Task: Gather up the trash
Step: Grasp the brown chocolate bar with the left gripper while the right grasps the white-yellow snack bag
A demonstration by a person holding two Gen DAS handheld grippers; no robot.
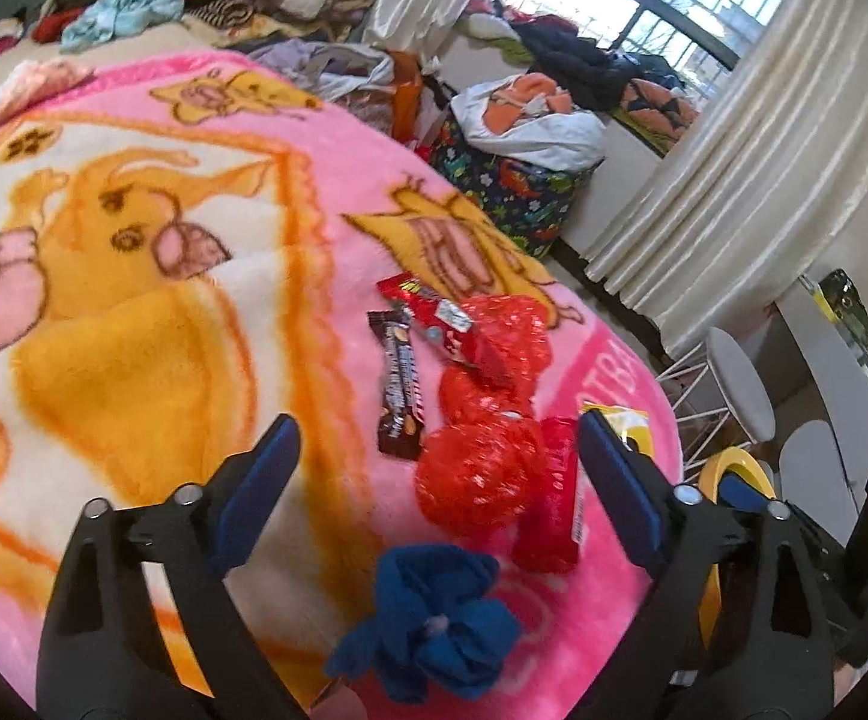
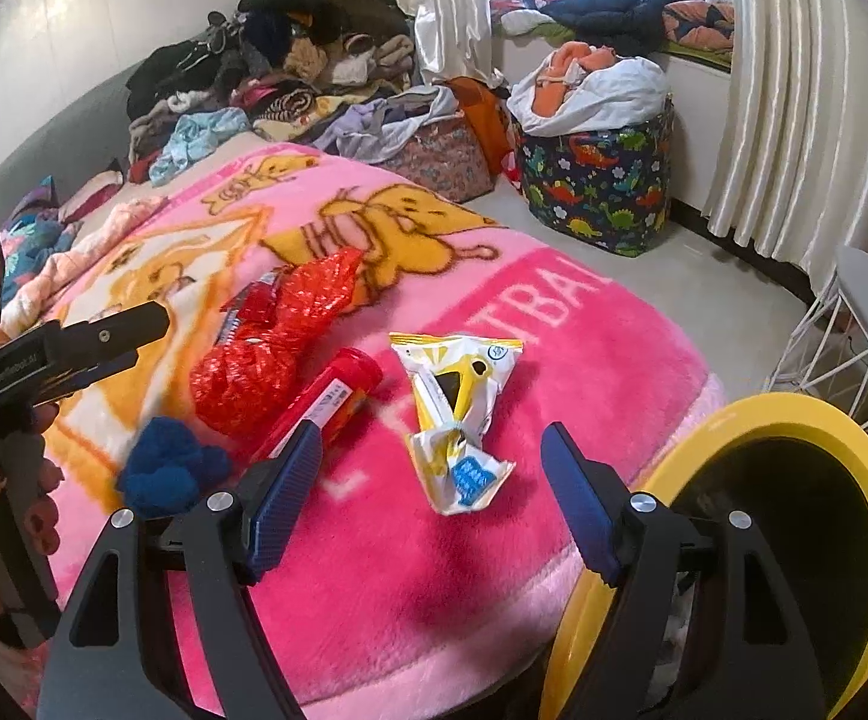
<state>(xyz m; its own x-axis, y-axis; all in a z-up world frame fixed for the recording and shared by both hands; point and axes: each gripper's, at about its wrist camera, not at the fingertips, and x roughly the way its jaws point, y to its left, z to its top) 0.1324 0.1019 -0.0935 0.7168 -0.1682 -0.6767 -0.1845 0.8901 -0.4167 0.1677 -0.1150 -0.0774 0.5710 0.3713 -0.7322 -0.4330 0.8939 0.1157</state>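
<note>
Trash lies on a pink cartoon blanket (image 1: 134, 312). In the left wrist view I see a dark brown candy wrapper (image 1: 397, 384), a red packet (image 1: 434, 318), a crumpled red plastic net (image 1: 482, 420), a red tube (image 1: 548, 504) and a blue cloth wad (image 1: 428, 630). My left gripper (image 1: 437, 444) is open above the net. In the right wrist view a yellow-white snack wrapper (image 2: 452, 408) lies just beyond my open right gripper (image 2: 431, 456). The red tube (image 2: 326, 402), the net (image 2: 254, 360) and the blue wad (image 2: 164, 474) lie to its left. A yellow-rimmed bin (image 2: 794, 534) stands at the bed's right edge.
A dinosaur-print laundry basket (image 2: 602, 180) and a floral basket (image 2: 434, 156) stand on the floor beyond the bed. Clothes are piled at the bed's far end (image 2: 290, 60). A white wire stool (image 2: 854, 330) stands right of the bed. Curtains (image 2: 794, 90) hang at the window.
</note>
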